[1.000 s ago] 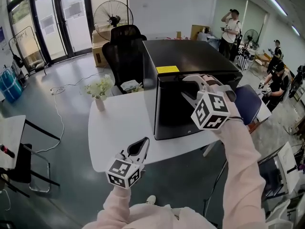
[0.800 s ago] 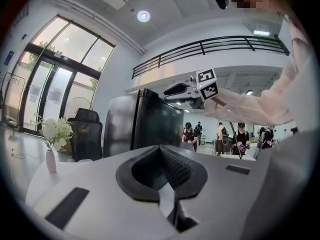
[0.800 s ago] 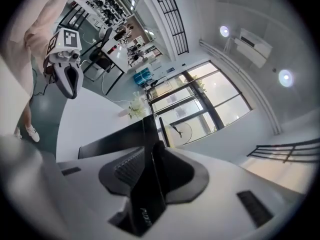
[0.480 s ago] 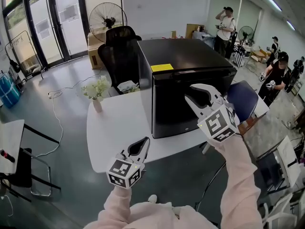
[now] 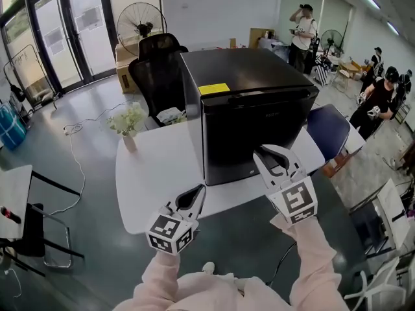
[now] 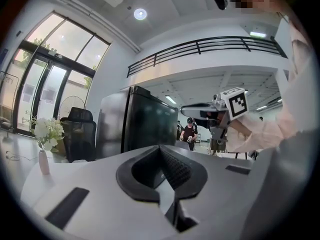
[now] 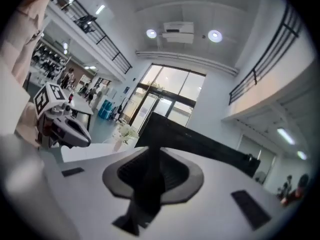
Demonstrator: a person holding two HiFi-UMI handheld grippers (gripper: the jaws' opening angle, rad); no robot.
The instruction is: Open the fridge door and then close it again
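Note:
The black mini fridge (image 5: 259, 125) stands on the white table (image 5: 162, 167) with its door closed and a yellow sticker on its top. My right gripper (image 5: 264, 155) hangs in front of the door's lower part, apart from it. Its jaws have just been closing and stand a little apart with nothing between them. In the right gripper view the fridge (image 7: 200, 140) lies beyond my right gripper (image 7: 150, 153). My left gripper (image 5: 196, 192) is shut and empty over the table's near edge, left of the fridge (image 6: 142, 129), with the right gripper (image 6: 200, 109) in its view.
A vase of white flowers (image 5: 128, 123) stands on the table's left part. Behind the table are a black office chair (image 5: 159, 60) and a floor fan (image 5: 139, 23). A blue chair (image 5: 332, 131) sits right of the fridge. People (image 5: 302, 28) stand at the back right.
My right gripper has drawn back from the fridge door's top edge, down and toward me, rolling as it went, and its jaws have narrowed. The left gripper has stayed in place.

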